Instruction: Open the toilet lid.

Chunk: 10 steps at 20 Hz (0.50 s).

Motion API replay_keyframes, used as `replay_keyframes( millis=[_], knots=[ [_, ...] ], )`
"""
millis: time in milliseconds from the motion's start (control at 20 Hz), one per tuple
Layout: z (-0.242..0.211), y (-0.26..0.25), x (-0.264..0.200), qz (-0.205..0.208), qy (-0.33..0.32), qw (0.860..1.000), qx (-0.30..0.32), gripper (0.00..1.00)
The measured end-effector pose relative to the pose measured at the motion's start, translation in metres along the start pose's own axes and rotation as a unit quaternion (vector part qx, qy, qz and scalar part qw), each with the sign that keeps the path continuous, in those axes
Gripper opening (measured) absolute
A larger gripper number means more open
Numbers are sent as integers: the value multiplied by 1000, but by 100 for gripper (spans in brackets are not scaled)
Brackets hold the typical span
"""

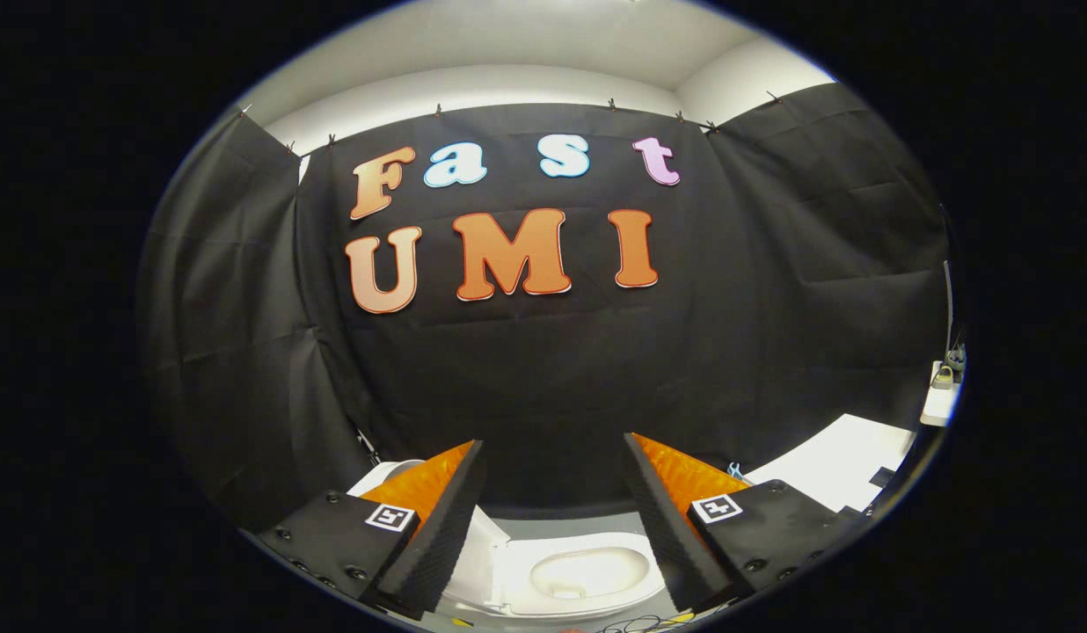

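We see the gripper (554, 448) with its two fingers spread wide apart, nothing held between them and neither finger touching anything. Below and between the fingers sits the toilet (587, 576), white, with its oval seat ring and bowl open to view. The toilet lid (475, 549) appears raised, tilted up at the toilet's left side, its white surface running behind the left finger (438, 519); we cannot tell exactly how far back it leans, since that finger covers much of it. The right finger (667, 519) overlaps the seat's right edge in the picture but hangs above it. Beyond the fingers the booth's black cloth wall (543, 369) hangs in folds. To the right of the toilet a white flat surface (838, 466) meets the cloth, and a small white shelf (939, 400) with little objects stands further right
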State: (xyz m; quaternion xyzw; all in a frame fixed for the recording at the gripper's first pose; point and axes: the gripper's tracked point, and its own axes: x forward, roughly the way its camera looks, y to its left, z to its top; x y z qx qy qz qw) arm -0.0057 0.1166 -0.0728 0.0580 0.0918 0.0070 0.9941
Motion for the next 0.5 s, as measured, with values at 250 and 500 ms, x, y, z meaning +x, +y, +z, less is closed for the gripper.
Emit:
replay_keyframes(
  millis=[250,500],
  knots=[
    [1,-3,0,-4,-1,1000,0,99],
    [-1,-6,0,-5,-1,1000,1,99]
  ],
)
